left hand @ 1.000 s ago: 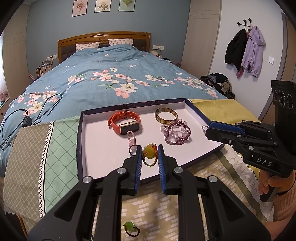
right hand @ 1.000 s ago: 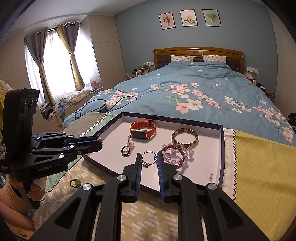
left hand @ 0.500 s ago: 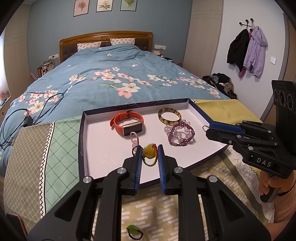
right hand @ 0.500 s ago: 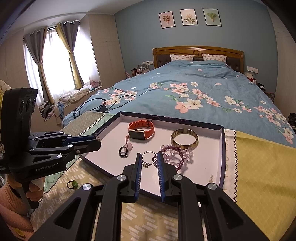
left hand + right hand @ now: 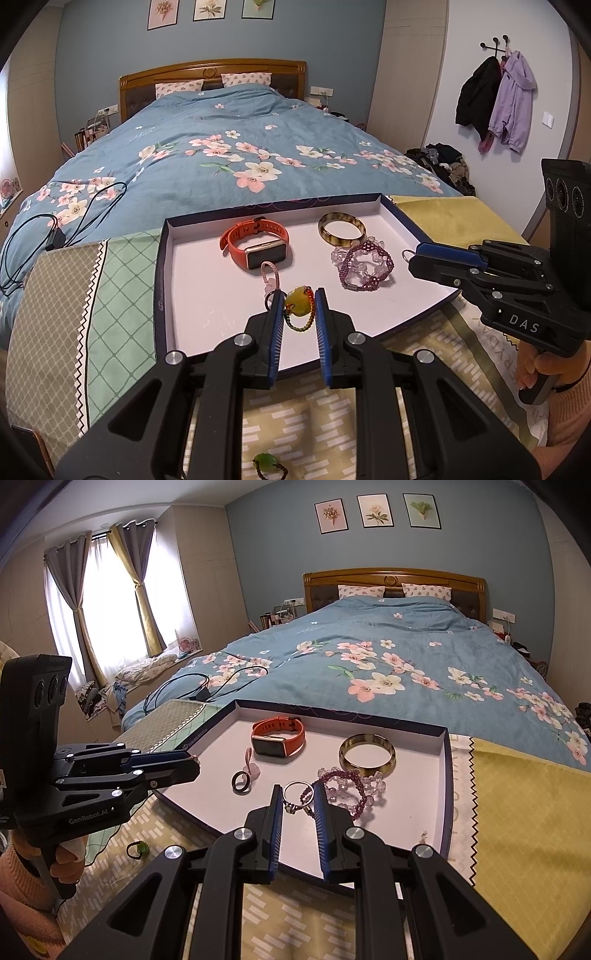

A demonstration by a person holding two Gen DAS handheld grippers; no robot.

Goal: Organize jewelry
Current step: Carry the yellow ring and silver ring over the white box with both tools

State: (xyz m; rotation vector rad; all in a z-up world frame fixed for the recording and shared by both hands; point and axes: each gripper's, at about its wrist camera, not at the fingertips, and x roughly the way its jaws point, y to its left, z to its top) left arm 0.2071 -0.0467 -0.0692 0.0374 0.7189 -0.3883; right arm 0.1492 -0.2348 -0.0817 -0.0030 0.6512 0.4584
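A white tray with dark rim (image 5: 199,280) (image 5: 445,775) lies on the bed's foot. It holds an orange watch (image 5: 255,243) (image 5: 279,738), an amber bangle (image 5: 341,229) (image 5: 367,755), a purple bead bracelet (image 5: 365,266) (image 5: 345,790), a pink charm (image 5: 269,275) and a black ring (image 5: 241,782). My left gripper (image 5: 299,308) is shut on a yellow-stone beaded ring (image 5: 297,306) over the tray's near part. My right gripper (image 5: 298,799) is shut on a silver ring (image 5: 295,794) above the tray's near edge; it also shows in the left wrist view (image 5: 413,254).
A green-stone ring (image 5: 267,463) (image 5: 138,848) lies on the patterned cloth in front of the tray. A black cable (image 5: 55,236) lies on the blue floral duvet to the left. A yellow cloth (image 5: 517,812) covers the right side.
Both grippers have moved a little forward over the tray with their rings still held. The jewelry in the tray has not moved.
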